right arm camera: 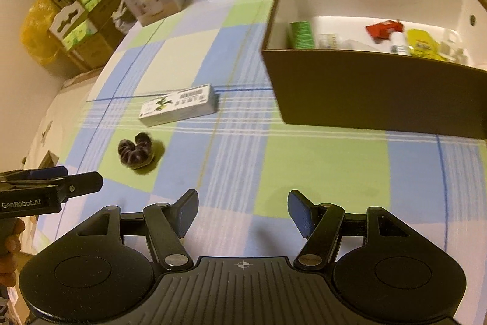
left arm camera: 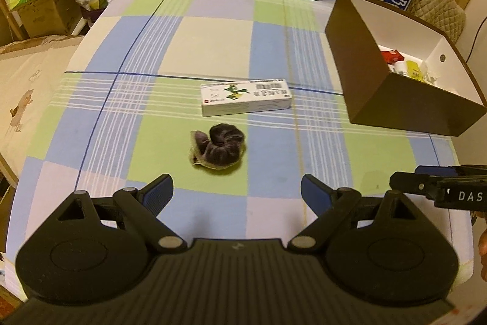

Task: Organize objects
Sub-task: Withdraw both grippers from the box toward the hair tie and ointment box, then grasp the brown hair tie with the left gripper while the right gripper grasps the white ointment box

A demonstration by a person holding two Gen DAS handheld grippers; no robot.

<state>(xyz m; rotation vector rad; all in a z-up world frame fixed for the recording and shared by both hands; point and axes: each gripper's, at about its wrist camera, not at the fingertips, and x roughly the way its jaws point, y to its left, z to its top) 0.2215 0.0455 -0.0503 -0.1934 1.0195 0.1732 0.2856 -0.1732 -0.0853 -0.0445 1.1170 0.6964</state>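
The dark scrunchie point(left arm camera: 219, 149) lies on the checked tablecloth point(left arm camera: 188, 44), just in front of the white carton point(left arm camera: 246, 96), with the brown box point(left arm camera: 371, 75) off to the right. My left gripper point(left arm camera: 237, 191) hangs over it, jaws wide and empty. My right gripper point(right arm camera: 243, 210) is about half open, holding nothing.

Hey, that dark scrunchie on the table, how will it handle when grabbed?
The dark scrunchie looks like bunched, ruffled fabric, so it probably squashes and flops rather than holding shape. It seems light for its size. Lying crumpled on the tablecloth, it likely won't roll.
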